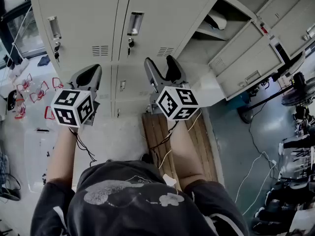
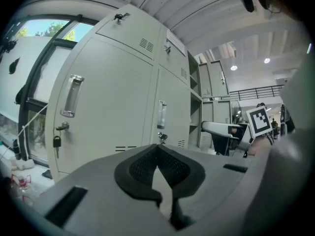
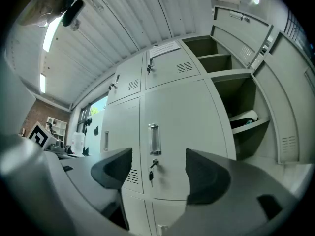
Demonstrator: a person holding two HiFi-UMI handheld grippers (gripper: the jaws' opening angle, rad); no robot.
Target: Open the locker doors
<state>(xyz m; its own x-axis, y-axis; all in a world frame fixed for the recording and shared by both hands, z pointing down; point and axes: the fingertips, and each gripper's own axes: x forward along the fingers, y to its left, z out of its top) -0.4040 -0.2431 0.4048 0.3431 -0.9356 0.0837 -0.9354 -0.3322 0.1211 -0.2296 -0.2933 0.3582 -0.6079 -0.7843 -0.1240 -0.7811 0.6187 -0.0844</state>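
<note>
Grey lockers fill the top of the head view. The left door (image 1: pixel 83 14) and the middle door (image 1: pixel 162 9) are closed, each with a recessed handle (image 1: pixel 135 23) and a key hanging below it. The column to their right stands open (image 1: pixel 211 33), its doors (image 1: pixel 246 58) swung out. My left gripper (image 1: pixel 89 77) is held short of the left door, jaws shut and empty (image 2: pixel 160 154). My right gripper (image 1: pixel 164 70) is in front of the middle door, open with nothing between its jaws (image 3: pixel 157 173); that door's handle (image 3: pixel 154 138) and key (image 3: pixel 151 168) show between them, apart from the pads.
A wooden pallet (image 1: pixel 155 129) lies on the floor under my right arm. Red frames (image 1: pixel 37 92) and a clear plastic box (image 1: pixel 37 154) lie at the left, cables (image 1: pixel 253 146) and dark gear at the right. A white item (image 3: pixel 243 118) rests on an open locker shelf.
</note>
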